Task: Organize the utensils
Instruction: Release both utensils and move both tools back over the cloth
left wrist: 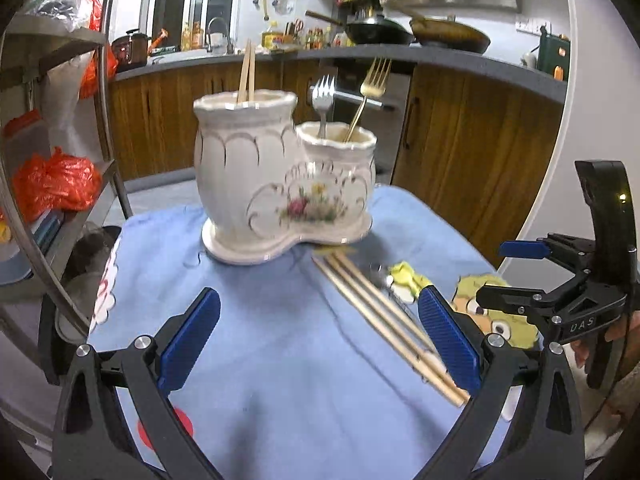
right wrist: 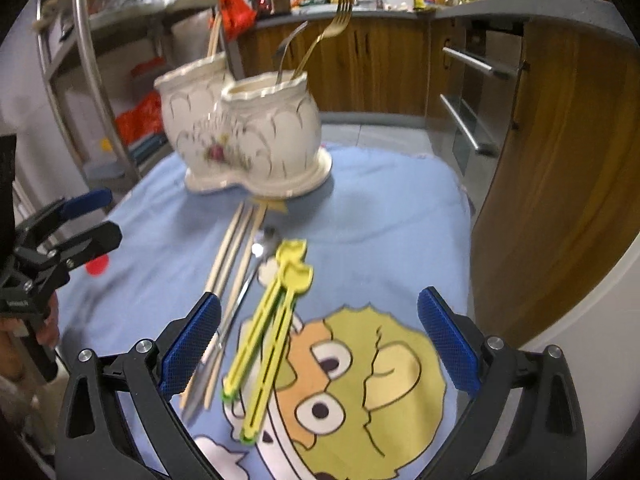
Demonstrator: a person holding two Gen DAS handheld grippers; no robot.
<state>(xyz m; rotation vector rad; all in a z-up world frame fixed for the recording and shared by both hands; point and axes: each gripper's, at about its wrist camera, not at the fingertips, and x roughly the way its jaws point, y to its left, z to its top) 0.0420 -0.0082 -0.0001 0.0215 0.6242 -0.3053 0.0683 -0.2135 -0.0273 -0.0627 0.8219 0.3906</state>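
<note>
Utensils (right wrist: 256, 312) loose | left fingers (left wrist: 192, 334) wide, empty | right fingers (right wrist: 192, 344) wide, empty

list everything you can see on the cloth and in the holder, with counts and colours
holder: 1, white ceramic with floral print, two cups, far end of cloth
chopsticks in holder: 2, wooden, taller cup
forks: 2, one silver, one gold, shorter cup
loose chopsticks: about 3, wooden, on cloth before holder
spoon: 1, silver, beside loose chopsticks
yellow utensils: 2, yellow plastic, on cloth, exact type unclear
cloth: 1, blue, cartoon print
left gripper: open, empty
right gripper: open, over yellow utensils
</note>
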